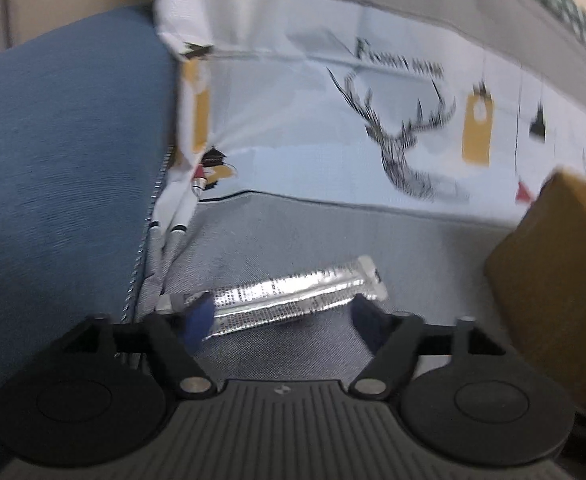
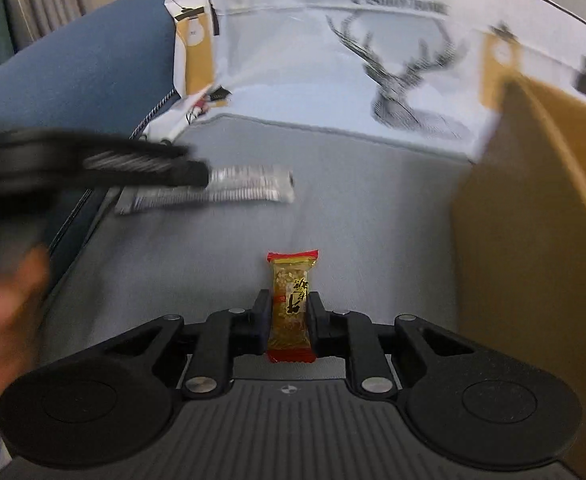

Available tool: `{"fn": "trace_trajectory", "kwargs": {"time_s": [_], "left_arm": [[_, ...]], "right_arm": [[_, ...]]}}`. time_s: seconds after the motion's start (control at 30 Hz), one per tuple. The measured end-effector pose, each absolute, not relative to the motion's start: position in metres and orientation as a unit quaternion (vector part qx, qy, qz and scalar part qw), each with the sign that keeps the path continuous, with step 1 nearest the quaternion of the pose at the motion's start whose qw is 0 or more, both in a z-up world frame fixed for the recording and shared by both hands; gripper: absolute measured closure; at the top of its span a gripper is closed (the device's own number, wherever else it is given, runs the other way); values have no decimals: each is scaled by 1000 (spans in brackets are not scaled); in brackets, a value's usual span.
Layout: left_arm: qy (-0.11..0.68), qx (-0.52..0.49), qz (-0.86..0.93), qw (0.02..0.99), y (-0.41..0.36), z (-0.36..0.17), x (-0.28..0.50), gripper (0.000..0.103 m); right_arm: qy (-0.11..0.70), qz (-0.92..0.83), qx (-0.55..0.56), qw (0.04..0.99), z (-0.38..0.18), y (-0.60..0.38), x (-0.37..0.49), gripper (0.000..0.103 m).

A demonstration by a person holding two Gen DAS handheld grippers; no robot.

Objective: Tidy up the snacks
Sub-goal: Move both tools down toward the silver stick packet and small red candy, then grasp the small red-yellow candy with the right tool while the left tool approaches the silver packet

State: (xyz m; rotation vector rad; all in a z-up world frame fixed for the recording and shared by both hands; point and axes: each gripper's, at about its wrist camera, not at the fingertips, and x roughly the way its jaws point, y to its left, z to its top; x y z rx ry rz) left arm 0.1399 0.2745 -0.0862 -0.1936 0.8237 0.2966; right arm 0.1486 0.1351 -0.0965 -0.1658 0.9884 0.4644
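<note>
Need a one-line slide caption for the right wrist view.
Right gripper shut on a red-and-gold snack bar above a grey fabric bin, while the left gripper reaches the silver foil packet.

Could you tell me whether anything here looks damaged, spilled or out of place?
Nothing stands out. The silver snack packet lies flat and intact on the grey cushion between the open left gripper fingers, and the right gripper holds the red-and-gold candy squarely.

Two snacks (one silver bar [image 1: 277, 298], one candy [image 2: 291, 304]), one cardboard box [image 2: 533, 240].
</note>
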Motion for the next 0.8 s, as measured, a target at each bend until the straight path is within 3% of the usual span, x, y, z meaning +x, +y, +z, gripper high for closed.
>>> {"fn": "trace_trajectory", "kwargs": {"time_s": [0.23, 0.37, 0.5, 0.57, 0.63, 0.8], "left_arm": [[413, -1, 162, 896, 263, -112, 158, 13], [418, -10, 143, 897, 267, -116, 163, 18], [424, -16, 132, 896, 268, -107, 159, 69], [427, -35, 125, 895, 271, -101, 153, 82], [432, -61, 117, 892, 274, -97, 146, 103], [431, -115, 119, 887, 277, -81, 125, 103]], "right_arm": [[473, 288, -91, 828, -84, 108, 63, 84], [463, 327, -102, 818, -73, 96, 29, 84], [452, 350, -103, 814, -68, 86, 5, 84], [451, 355, -96, 813, -71, 83, 0, 84], [450, 353, -86, 816, -77, 81, -2, 84], [448, 342, -78, 822, -89, 84, 1, 84]]}}
